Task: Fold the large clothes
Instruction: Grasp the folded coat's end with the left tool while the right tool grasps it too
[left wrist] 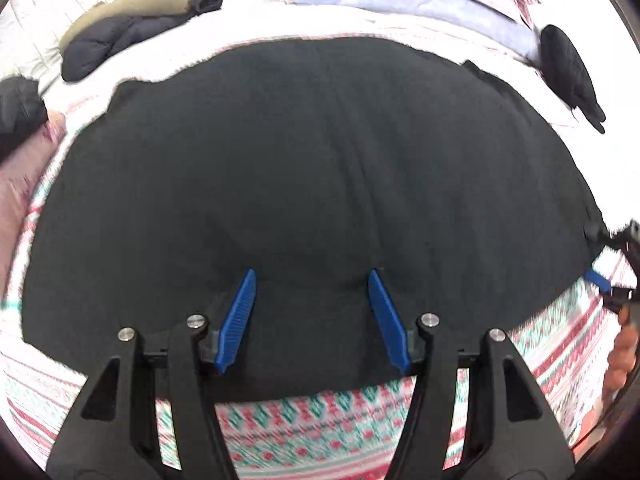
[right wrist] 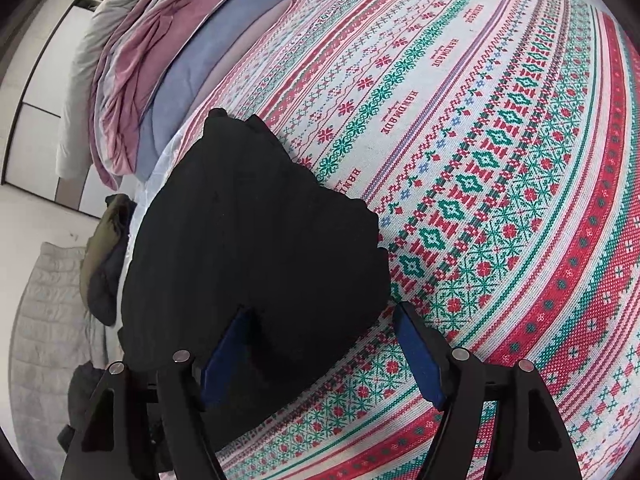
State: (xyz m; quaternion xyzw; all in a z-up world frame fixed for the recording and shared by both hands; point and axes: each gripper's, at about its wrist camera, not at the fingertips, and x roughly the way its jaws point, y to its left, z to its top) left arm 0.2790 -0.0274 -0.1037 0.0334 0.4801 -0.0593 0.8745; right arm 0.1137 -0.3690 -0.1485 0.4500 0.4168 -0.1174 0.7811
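Black garment (left wrist: pixel 312 168) lies flat on the patterned bedspread (left wrist: pixel 320 420), folded into a broad dark block. My left gripper (left wrist: pixel 312 280) hovers over its near edge, blue pads (left wrist: pixel 240 316) spread apart, nothing pinched. My right gripper (right wrist: pixel 320 312) sits at the garment's (right wrist: pixel 248 240) corner, jaws wide, left pad over the cloth, right pad over bare bedspread (right wrist: pixel 500 160); no grip.

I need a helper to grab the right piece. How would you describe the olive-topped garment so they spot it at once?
Start at the patterned bedspread with the big black garment spread on it. Look past its far left corner to the white floor: the olive-topped bundle lies there. Unlike the all-dark pieces nearby, its upper layer is olive green.
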